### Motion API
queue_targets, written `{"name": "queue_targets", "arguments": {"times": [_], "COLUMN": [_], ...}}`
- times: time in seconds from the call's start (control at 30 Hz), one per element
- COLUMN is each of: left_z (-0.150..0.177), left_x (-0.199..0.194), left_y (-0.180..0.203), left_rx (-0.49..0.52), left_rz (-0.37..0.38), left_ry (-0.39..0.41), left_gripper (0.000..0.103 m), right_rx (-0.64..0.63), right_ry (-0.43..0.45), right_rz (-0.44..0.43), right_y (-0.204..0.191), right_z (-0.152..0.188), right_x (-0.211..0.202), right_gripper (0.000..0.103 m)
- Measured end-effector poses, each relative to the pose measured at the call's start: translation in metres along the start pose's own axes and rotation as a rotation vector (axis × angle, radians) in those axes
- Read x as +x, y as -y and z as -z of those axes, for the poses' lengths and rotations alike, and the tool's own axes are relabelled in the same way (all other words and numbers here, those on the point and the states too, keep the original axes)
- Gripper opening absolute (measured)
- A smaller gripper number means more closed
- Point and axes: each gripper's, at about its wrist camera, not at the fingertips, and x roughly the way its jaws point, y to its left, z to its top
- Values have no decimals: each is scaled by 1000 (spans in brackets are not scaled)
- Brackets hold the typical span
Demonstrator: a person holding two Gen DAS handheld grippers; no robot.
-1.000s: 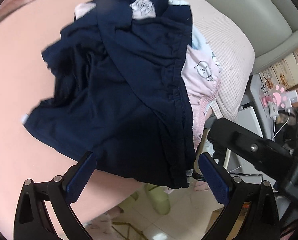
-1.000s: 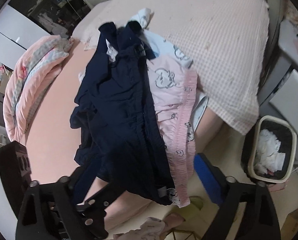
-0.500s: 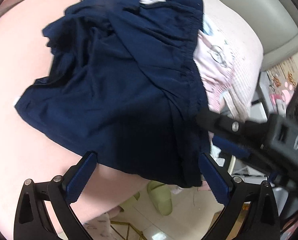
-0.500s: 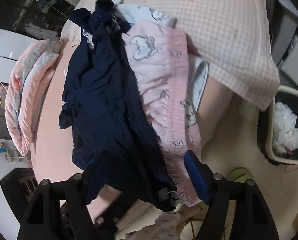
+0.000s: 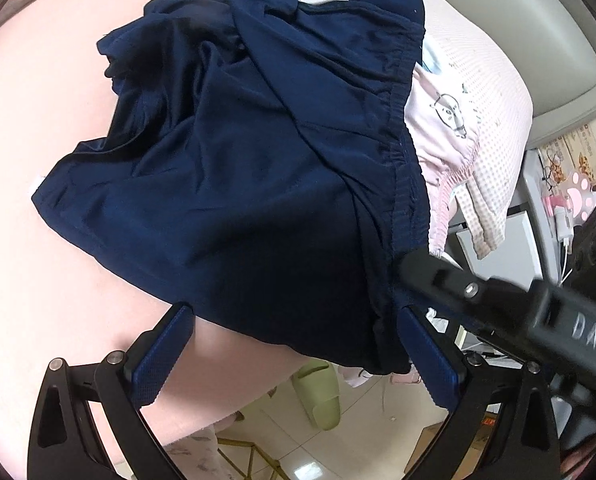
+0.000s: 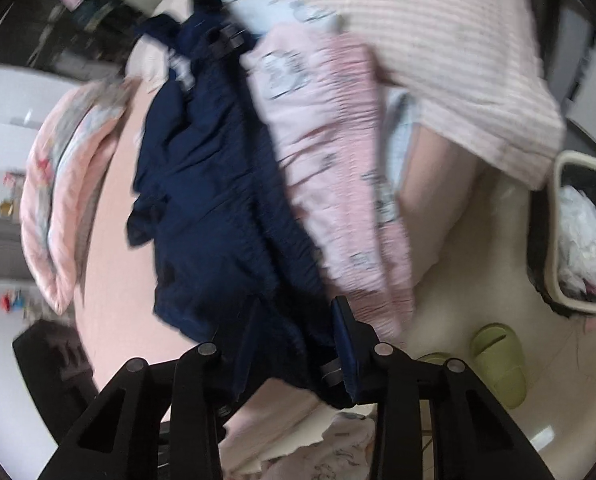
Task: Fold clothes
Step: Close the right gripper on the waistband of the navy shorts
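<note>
The bed point(image 5: 29, 128) with its pink sheet fills most of both views, and a checked pink blanket point(image 6: 458, 60) covers the far end. On top sits a heap of clothes near the bed's edge, with the navy shorts point(image 5: 237, 184) crumpled over a pink printed garment point(image 6: 338, 168), so nothing looks folded yet. A bin point(image 6: 574, 240) and a green slipper point(image 6: 498, 364) are down on the floor, well apart from the work. The right claw point(image 6: 298, 344) is closing on the near waistband corner of the shorts, with navy fabric bunched between its fingers; that view is blurred, so it's hard to say the pads are pressing firmly yet. The left claw point(image 5: 293, 356) hangs wide apart just over the shorts' near hem, gripping nothing. The step in hand looks like picking the shorts off the pile. To do it well, the right claw should probably catch only the navy waistband and not the pink garment right beside it. The left one would do best pinching the other waistband corner before any lift. Pulling one-handed would likely drag the whole heap toward the edge.
</note>
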Motion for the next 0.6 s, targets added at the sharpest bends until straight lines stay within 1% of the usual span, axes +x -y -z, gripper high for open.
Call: {"name": "queue_targets", "arguments": {"times": [0.1, 0.13, 0.17, 0.3, 0.33, 0.4, 0.6], "left_z": [7, 10, 12, 22, 25, 33, 52], "left_x": [0, 0, 0, 1, 1, 0, -1], "left_y": [-1, -3, -4, -8, -9, -13, -22], "left_rx": [18, 22, 26, 40, 44, 58, 60], "left_rz": [-8, -8, -7, -14, -16, -16, -19], "left_ry": [-1, -4, -6, -12, -13, -14, -15], "left_gripper": [103, 103, 103, 103, 103, 103, 103], "right_rx": [-56, -59, -55, -46, -53, -67, -29], "right_ry": [-4, -5, -8, -19, -23, -31, -48], "right_rz": [82, 80, 71, 43, 37, 25, -53], "right_y": [-8, -9, -9, -6, -4, 0, 16], "right_z": [0, -1, -2, -7, -7, -6, -9], "right_x": [9, 11, 13, 17, 14, 9, 5], "right_gripper": [36, 36, 38, 38, 36, 35, 35]}}
